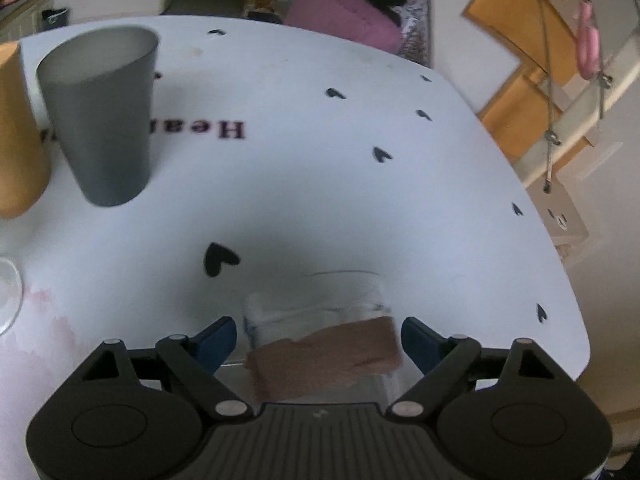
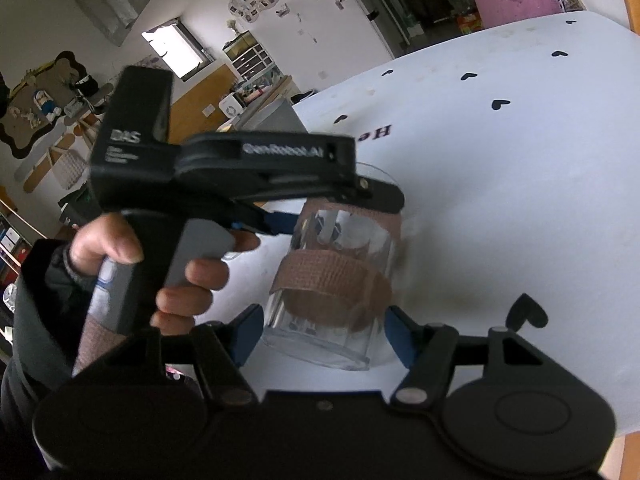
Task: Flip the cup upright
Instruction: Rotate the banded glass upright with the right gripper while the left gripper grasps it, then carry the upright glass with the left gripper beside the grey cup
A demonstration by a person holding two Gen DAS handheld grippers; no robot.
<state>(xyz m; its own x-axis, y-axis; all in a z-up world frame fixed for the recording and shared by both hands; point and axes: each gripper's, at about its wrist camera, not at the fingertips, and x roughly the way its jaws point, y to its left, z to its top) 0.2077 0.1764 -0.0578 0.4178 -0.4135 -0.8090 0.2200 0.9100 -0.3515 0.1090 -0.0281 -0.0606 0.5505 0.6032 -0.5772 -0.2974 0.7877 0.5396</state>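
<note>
The right gripper (image 2: 320,334) has its blue fingers (image 2: 245,334) spread wide, one on each side of the clear cup (image 2: 332,276), neither visibly pressing the glass. The cup stands on the white counter (image 2: 520,208) directly ahead of this gripper, with brown tape (image 2: 332,282) wrapped round its middle. Which end is up is hard to tell through the blur.

The left gripper (image 1: 319,336) is also spread, its blue pads (image 1: 218,338) flanking the same clear cup (image 1: 320,320) with a gap on both sides; the right wrist view shows it reaching over the cup's far rim from the left, held by the person's left hand (image 2: 176,268).

Further ahead of the left gripper and off to its left, a grey cup (image 1: 100,116) stands upright, mouth open upward. Just beside that, at the frame's left edge, is an orange cup (image 1: 16,136). Black heart prints (image 1: 218,258) dot the counter, and a pink seat (image 1: 340,12) lies beyond its far edge.
</note>
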